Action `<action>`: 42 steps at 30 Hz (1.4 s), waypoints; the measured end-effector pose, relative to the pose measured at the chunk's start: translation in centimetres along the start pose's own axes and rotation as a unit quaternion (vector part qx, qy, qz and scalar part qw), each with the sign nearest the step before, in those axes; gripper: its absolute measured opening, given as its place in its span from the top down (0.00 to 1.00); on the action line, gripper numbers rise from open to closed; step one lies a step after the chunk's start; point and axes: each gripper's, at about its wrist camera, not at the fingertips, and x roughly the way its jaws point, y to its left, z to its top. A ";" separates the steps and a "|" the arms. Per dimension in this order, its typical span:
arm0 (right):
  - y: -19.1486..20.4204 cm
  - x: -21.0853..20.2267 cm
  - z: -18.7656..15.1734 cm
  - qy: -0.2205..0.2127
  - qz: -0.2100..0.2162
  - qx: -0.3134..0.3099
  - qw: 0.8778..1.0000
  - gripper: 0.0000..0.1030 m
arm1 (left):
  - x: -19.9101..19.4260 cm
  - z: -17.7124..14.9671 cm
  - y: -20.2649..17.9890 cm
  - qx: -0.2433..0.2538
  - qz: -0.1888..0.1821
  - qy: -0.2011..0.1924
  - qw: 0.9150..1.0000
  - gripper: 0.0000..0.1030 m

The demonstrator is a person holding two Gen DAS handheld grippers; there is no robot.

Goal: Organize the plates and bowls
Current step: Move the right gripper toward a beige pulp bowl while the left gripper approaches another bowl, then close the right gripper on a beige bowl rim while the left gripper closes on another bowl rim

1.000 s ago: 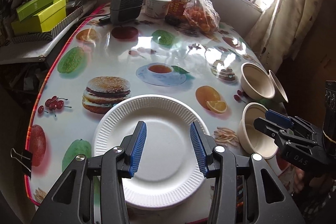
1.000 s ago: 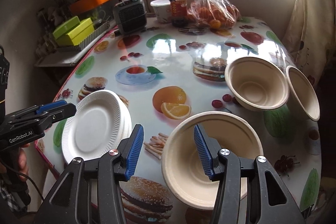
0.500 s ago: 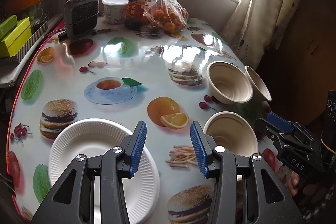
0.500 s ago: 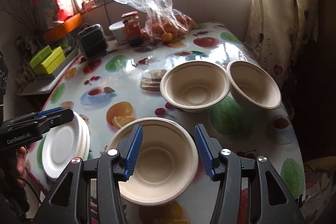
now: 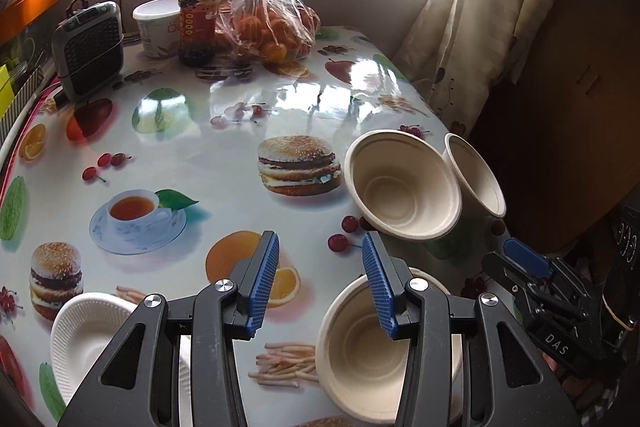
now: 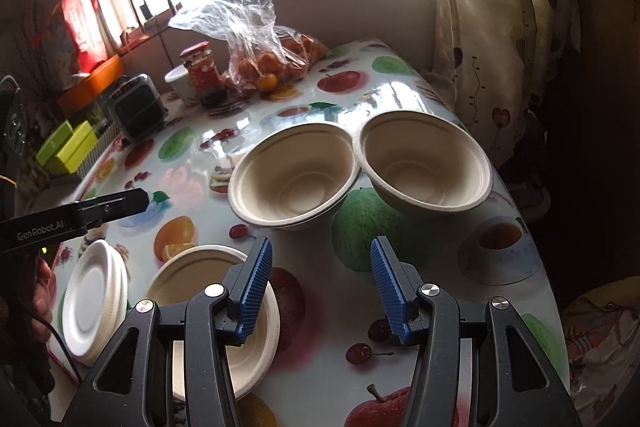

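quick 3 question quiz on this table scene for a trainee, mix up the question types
1. True or false: the left gripper holds a bowl.
2. How many beige bowls are on the table?
A) two B) three C) four
3. Fill in: the white plates lie at the table's ___ near corner.

Key: 1 false, both grippers are open and empty. 2 B: near bowl, middle bowl, far-right bowl. 3 left.

Tablecloth (image 5: 240, 131): glossy, reflective. Bowls (image 6: 294, 179): matt fibre. Plates (image 6: 94, 291): ribbed white paper. Gripper pads (image 5: 262, 283): ridged blue.
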 end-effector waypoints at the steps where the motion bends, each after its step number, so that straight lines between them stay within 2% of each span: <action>1: 0.0 0.2 0.1 0.000 0.002 0.000 1.000 0.50 | 0.1 0.4 -0.2 0.003 0.001 -0.002 1.000 0.56; 4: -0.3 0.8 0.4 0.000 0.012 0.004 1.000 0.50 | 0.9 1.5 -0.4 0.001 -0.008 0.001 1.000 0.57; 7: -0.6 1.5 0.8 0.002 0.020 0.007 1.000 0.50 | 1.7 2.6 -0.9 0.008 0.008 0.003 1.000 0.57; 19: -0.9 4.2 1.9 0.007 0.034 0.012 0.999 0.51 | 6.6 5.4 -1.5 0.023 0.009 0.033 0.999 0.57; 22: -1.1 4.8 2.1 0.009 0.035 0.016 0.999 0.58 | 7.6 6.0 -1.7 0.026 0.008 0.038 0.999 0.57; 29: -1.6 5.6 2.3 0.011 0.039 0.025 0.999 0.63 | 9.5 6.7 -1.4 0.017 0.005 0.052 0.999 0.57; 37: -1.7 6.3 2.4 0.014 0.046 0.033 0.998 0.74 | 10.7 6.8 -1.7 0.012 -0.016 0.067 0.998 0.78; 41: -1.8 6.5 2.4 0.012 0.043 0.036 0.998 0.75 | 11.0 6.8 -1.9 0.013 -0.023 0.071 0.997 0.82; 42: -1.8 6.6 2.4 0.012 0.043 0.036 0.998 0.76 | 11.1 6.8 -1.9 0.014 -0.025 0.072 0.997 0.85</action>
